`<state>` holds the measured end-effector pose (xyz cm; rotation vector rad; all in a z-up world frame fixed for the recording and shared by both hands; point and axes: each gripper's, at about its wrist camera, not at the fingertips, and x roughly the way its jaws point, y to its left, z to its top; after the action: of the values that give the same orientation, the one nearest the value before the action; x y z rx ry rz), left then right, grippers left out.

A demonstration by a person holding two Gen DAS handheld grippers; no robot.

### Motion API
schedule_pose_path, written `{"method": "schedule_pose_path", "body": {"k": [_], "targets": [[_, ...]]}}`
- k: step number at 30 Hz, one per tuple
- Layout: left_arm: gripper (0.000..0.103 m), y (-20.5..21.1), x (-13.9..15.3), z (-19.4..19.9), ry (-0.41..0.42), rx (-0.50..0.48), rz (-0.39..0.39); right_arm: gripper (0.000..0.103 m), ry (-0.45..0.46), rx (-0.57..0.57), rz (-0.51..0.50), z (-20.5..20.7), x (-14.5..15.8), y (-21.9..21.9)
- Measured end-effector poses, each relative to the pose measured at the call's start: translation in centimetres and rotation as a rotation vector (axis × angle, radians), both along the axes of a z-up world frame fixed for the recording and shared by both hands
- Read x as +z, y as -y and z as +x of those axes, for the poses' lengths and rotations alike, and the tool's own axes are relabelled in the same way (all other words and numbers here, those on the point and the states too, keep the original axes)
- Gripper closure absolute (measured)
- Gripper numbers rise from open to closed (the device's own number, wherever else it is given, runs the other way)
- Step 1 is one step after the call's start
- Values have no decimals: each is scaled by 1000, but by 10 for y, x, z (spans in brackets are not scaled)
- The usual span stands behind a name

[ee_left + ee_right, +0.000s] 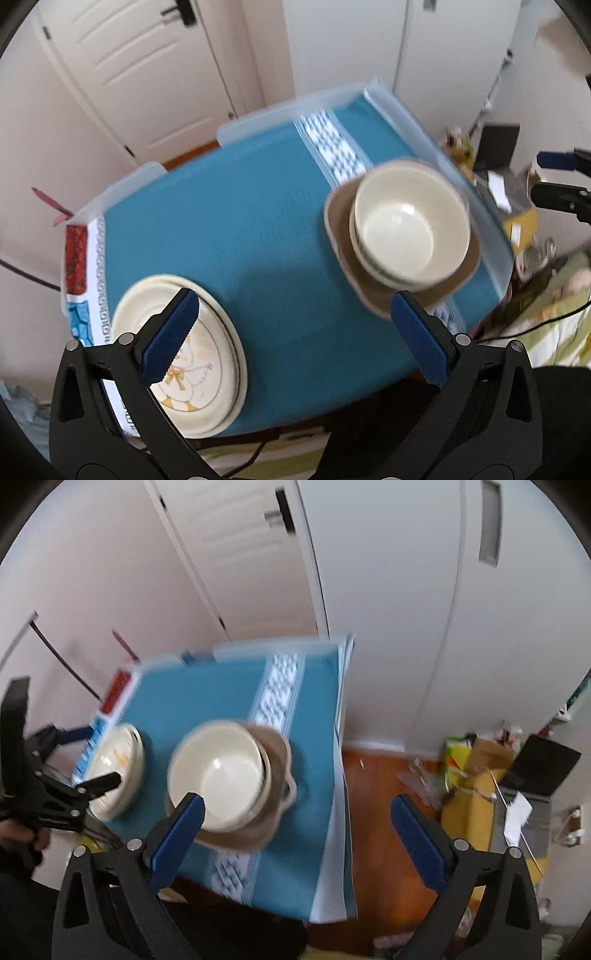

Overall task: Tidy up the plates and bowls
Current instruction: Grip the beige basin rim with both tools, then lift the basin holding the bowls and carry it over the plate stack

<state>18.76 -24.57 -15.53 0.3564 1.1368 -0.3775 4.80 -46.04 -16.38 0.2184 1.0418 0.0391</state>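
Note:
A small table with a teal cloth (236, 236) holds two stacks. Cream bowls (410, 225) are nested on a tan square plate (373, 291) at the right; in the right wrist view the bowls (221, 771) sit on the tan plate (277, 760). Round cream plates (207, 369) with a goose drawing are stacked at the near left, and show in the right wrist view (118, 771). My left gripper (295, 339) is open and empty above the table's near edge. My right gripper (295, 834) is open and empty, above the table's right side.
White doors and walls stand behind the table. A wood floor (373, 812) with a cardboard box (476, 797), a laptop (539, 768) and loose clutter lies to the table's right. A cable and bedding (546, 314) lie at the right.

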Motion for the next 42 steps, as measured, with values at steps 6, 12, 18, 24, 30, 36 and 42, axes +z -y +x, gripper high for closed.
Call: {"method": "schedule_pose_path", "body": {"k": [6,12,18,24,30,36,42], "targets": [[0,5,-34,15,-128,-18,-47,3,-166,92,-72,20,-40,-19],[0,21,-63,23,-217,-86,1,3,-268,177,-99,33,-70,-28],[1,31,-78,31,-268,-121,17,19,-319,247,-137,45,-84,-41],[26,42,-96,38,-329,-146,6,44,-343,292,-114,52,-100,-47],[45,52,-111,36,-353,-165,-15,52,-334,300,-71,56,-112,-47],[57,60,-119,34,-374,-184,-43,64,-324,335,-50,60,-119,-53],[81,64,-119,28,-383,-220,-87,79,-313,378,-11,60,-119,-54]]}}
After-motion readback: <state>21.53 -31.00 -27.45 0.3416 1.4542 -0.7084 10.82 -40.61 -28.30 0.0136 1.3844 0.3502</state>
